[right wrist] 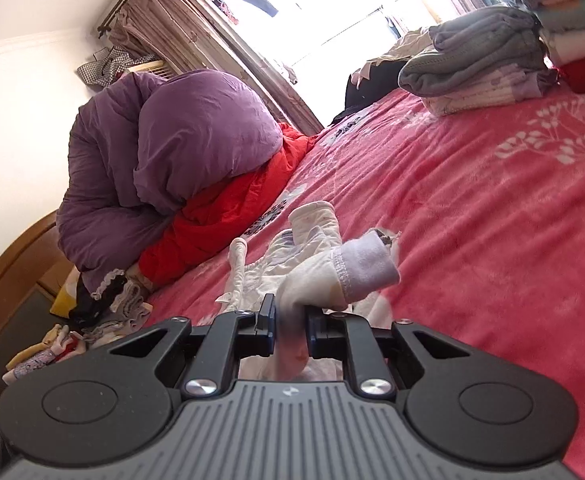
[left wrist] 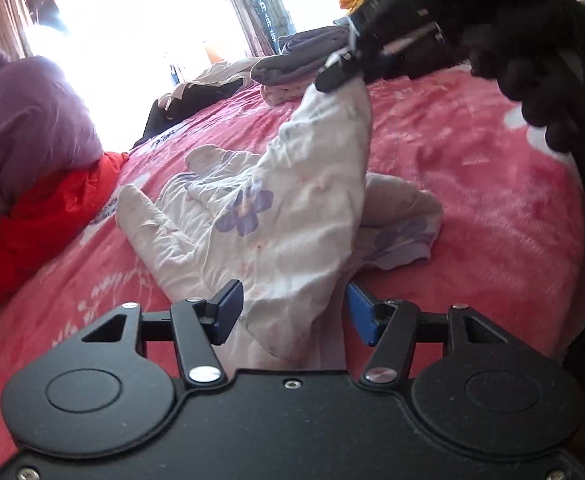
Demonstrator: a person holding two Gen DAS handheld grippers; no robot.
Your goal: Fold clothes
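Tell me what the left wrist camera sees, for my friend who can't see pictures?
A white garment with purple flowers lies on a pink blanket, one end lifted by the right gripper. The left gripper is open around its near end.

Pink bed (left wrist: pixel 472 168) — garment (left wrist: pixel 276 220), folded stack (right wrist: pixel 476 60)

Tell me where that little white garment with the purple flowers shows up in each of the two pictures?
Left wrist view: the white flowered garment fills the middle, lifted at its top by the right claw, its lower part between the left claw's open jaws.
Right wrist view: the garment sits bottom centre, pinched in the right claw.
Shared landmark: the purple quilt at left on the pink blanket.
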